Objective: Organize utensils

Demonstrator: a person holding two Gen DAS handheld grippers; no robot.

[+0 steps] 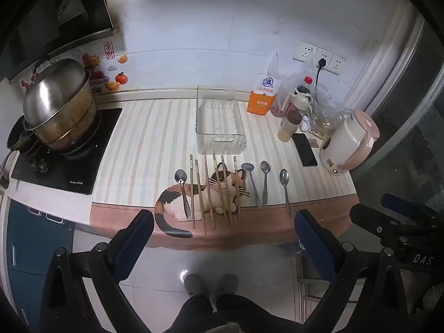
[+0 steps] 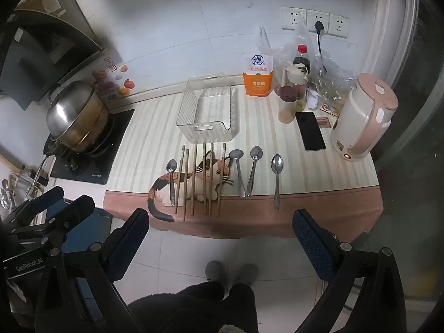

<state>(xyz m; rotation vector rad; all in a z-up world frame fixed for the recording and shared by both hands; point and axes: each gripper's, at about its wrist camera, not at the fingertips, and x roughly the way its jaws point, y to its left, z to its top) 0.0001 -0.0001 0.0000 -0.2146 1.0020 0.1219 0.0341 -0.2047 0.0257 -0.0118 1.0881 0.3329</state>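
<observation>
- The left tool (image 1: pixel 223 229) hangs in the air in front of the table (image 1: pixel 319 216), above the floor. Its 2 black and blue fingers (image 1: pixel 133 236) are spread wide apart and hold nothing.
- The right tool (image 2: pixel 220 229) hangs beside it, also off the table. Its fingers (image 2: pixel 310 238) are wide apart too and hold nothing.
- A striped cloth with a cat picture (image 1: pixel 222 186) covers the table.
- 6 thin brown wooden chopsticks (image 1: pixel 206 191) lie side by side across the cat picture, near the front edge.
- 1 shiny metal spoon (image 1: pixel 183 191) lies just left of the chopsticks.
- 3 more shiny metal spoons (image 2: pixel 252 169) lie in a row to the right of the chopsticks, bowls pointing to the wall.
- A clear plastic basket (image 1: pixel 220 122) sits just behind the chopsticks. Nothing lies in it.
- A black phone (image 2: pixel 309 130) lies flat to the right, next to a pink and white kettle (image 2: pixel 363 116).
- A big silver metal pot (image 1: pixel 59 102) sits on the black stove (image 1: pixel 66 166) at the left.
</observation>
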